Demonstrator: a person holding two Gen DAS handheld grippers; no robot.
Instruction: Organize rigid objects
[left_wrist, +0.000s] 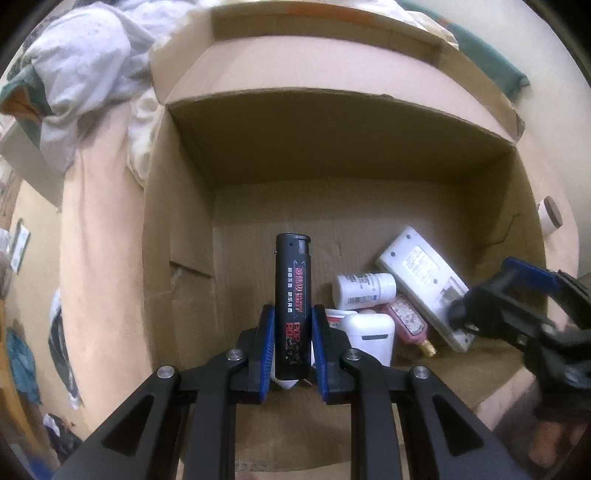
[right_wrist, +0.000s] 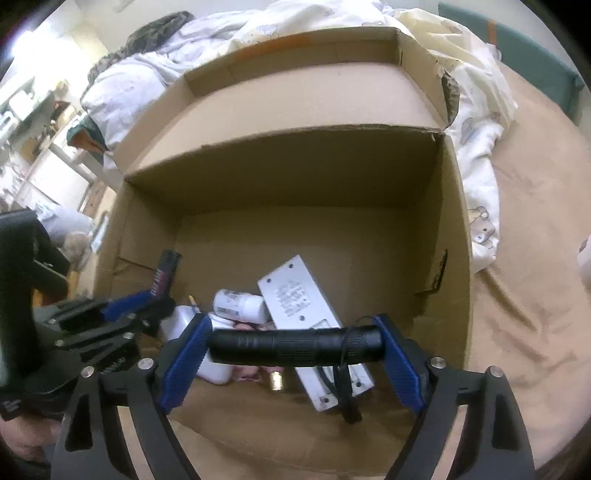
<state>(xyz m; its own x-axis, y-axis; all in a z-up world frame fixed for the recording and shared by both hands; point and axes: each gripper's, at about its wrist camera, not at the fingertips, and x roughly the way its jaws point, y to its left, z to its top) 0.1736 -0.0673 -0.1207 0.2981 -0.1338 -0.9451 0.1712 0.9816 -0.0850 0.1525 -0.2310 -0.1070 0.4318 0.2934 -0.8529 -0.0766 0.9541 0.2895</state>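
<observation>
Lighter and flashlight held over open carton

Cardboard box (left_wrist: 362, 155) sits flaps-open on a bed, its left floor bare. The left gripper (left_wrist: 292, 343) pinches a black lighter (left_wrist: 292, 291) with red lettering, long axis pointing straight ahead, cap away from the camera. The right gripper (right_wrist: 291, 354) clamps a black flashlight (right_wrist: 295, 347) crosswise, end to end, above the near wall. A white pill bottle (right_wrist: 240, 306) and white power strip (right_wrist: 299, 295) lie jumbled in the near right corner.

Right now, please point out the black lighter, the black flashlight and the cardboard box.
black lighter (left_wrist: 293, 280): left wrist view, on its printed body.
black flashlight (right_wrist: 295, 346): right wrist view, on the middle of its barrel.
cardboard box (right_wrist: 295, 173): right wrist view, on its far inner wall.
</observation>
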